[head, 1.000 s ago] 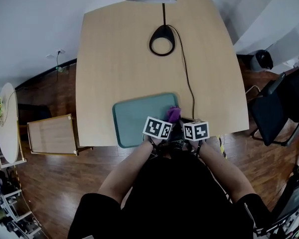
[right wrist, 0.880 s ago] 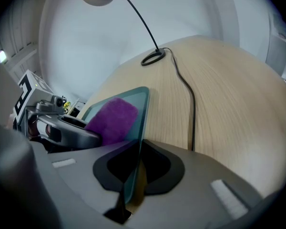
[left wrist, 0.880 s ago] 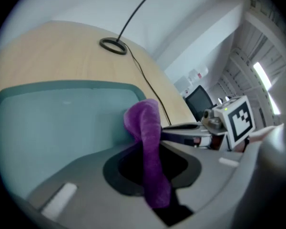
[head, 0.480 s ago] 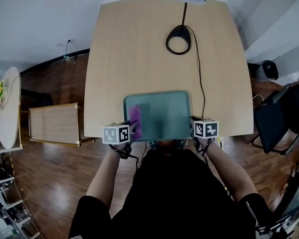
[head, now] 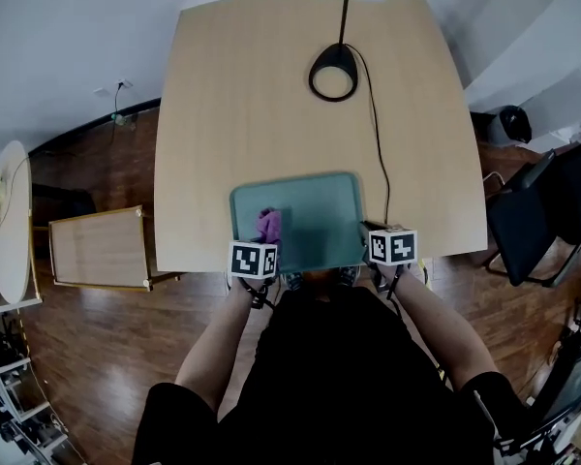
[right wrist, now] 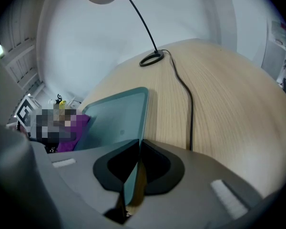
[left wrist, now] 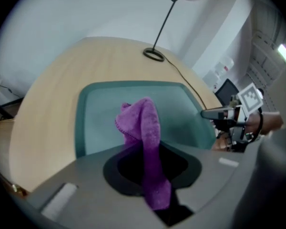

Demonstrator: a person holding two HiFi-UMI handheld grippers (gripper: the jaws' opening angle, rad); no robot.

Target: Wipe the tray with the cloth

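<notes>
A teal tray (head: pixel 315 206) lies at the near edge of the wooden table. My left gripper (head: pixel 264 237) is shut on a purple cloth (head: pixel 268 224), which rests on the tray's left part. In the left gripper view the cloth (left wrist: pixel 145 125) rises bunched from between the jaws over the tray (left wrist: pixel 181 111). My right gripper (head: pixel 370 234) is shut on the tray's right rim. In the right gripper view that rim (right wrist: pixel 142 128) runs edge-on into the jaws, and the cloth (right wrist: pixel 75 127) shows at the tray's (right wrist: pixel 117 116) far side.
A desk lamp with a black ring base (head: pixel 333 72) stands at the table's back; its cable (head: pixel 378 153) runs down just right of the tray. A black chair (head: pixel 537 211) stands to the right, and a low wooden table (head: pixel 97 248) to the left on the floor.
The left gripper has carried the cloth from the tray's right side across to its left part. The right gripper has stayed at the tray's right rim.
</notes>
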